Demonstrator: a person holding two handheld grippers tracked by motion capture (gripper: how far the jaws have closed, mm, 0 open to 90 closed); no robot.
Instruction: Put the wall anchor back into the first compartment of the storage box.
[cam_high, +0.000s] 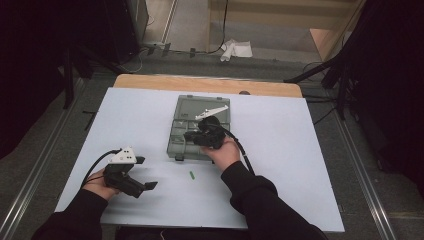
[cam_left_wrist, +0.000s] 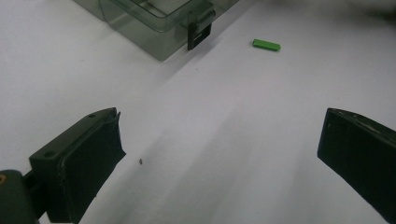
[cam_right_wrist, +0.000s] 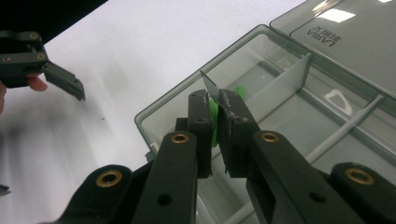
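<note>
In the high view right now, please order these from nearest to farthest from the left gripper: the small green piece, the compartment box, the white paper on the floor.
From the left gripper:
1. Small green piece, on the white table to its right.
2. Compartment box, open, farther up the table, under the right gripper.
3. White paper, on the floor beyond the table's far edge.

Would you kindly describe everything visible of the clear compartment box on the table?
The compartment box is smoky, see-through plastic, seemingly rigid. It lies flat near the middle of the white table with its lid swung open away from the person, printed lettering showing on it. Thin dividers split the tray into compartments, and a dark latch sits on its front wall. The right tool, shut on a green piece, hovers at one near corner compartment. A small green bar lies apart on the table.
</note>
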